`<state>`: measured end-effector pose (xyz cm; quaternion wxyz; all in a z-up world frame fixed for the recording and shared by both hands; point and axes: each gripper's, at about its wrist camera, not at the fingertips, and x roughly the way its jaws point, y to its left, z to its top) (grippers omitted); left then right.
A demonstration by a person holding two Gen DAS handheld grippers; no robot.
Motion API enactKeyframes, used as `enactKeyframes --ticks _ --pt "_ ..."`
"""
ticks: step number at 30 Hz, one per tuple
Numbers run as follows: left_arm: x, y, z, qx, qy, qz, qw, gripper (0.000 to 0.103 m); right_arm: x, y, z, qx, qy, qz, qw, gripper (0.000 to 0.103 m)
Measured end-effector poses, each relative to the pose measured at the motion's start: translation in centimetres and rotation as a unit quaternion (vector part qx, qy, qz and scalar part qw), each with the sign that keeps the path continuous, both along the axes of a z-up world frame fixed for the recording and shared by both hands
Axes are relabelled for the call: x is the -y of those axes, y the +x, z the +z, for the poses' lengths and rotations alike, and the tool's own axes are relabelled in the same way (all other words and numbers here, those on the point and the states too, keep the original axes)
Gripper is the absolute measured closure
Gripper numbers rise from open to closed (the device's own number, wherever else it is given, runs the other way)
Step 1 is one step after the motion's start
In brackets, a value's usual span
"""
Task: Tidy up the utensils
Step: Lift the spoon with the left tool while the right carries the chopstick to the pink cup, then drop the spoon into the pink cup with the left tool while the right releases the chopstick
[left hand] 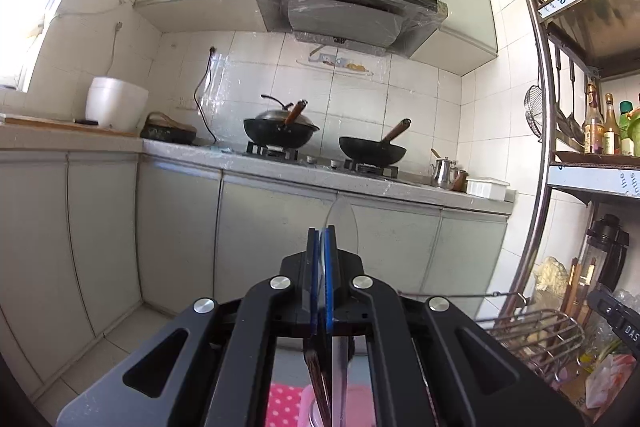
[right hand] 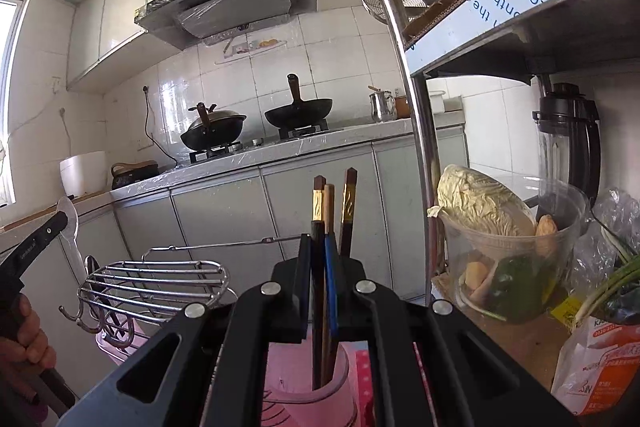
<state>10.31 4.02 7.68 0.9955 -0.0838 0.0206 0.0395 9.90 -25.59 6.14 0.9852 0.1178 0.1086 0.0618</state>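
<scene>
directly above the pink cup [right hand: 308,383], right claw [right hand: 325,255] clenched on three chopsticks [right hand: 320,267], held near upright, decorated ends up, tips already down inside the cup mouth. long axis close to vertical, roughly lined up with the cup axis, so what's left looks like a straight drop, no re-aim needed. judging release only once tips sit deep enough not to tip the bundle over the rim.

left of the cup in the right view, left claw [left hand: 322,251] clenched on a clear plastic spoon [right hand: 69,223], bowl end up. from the left wrist view the spoon bowl [left hand: 340,227] pokes up past the fingers, handle running down through the claw toward something pink below; looks like the cup, but mostly hidden by the claw body, so can't say whether the handle tip is inside the rim or just over it. a dark stick also hangs beside the handle there, can't tell what.

wire rack [right hand: 156,279] just left of the cup, between the cup and the left claw, hooks hanging near the rim. snag risk for the spoon coming across.

right hand nearer to the finish; chopsticks first, spoon after, probably.
</scene>
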Motion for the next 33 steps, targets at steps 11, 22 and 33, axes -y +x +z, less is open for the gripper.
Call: enactKeyframes --ticks 11,22,33 --pt "-1.6 -0.8 -4.7 -0.090 -0.056 -0.022 0.9941 0.102 -0.3 -0.2 -2.0 -0.052 0.008 0.028 0.998 0.097" --pt "-2.0 -1.3 -5.6 -0.129 -0.071 -0.039 0.9883 0.102 -0.5 -0.3 -2.8 -0.098 0.023 0.049 0.994 0.091" --pt "-2.0 -2.4 -5.8 -0.156 -0.070 -0.052 0.9839 0.076 0.5 -1.8 -3.3 -0.121 0.042 0.053 0.990 0.065"
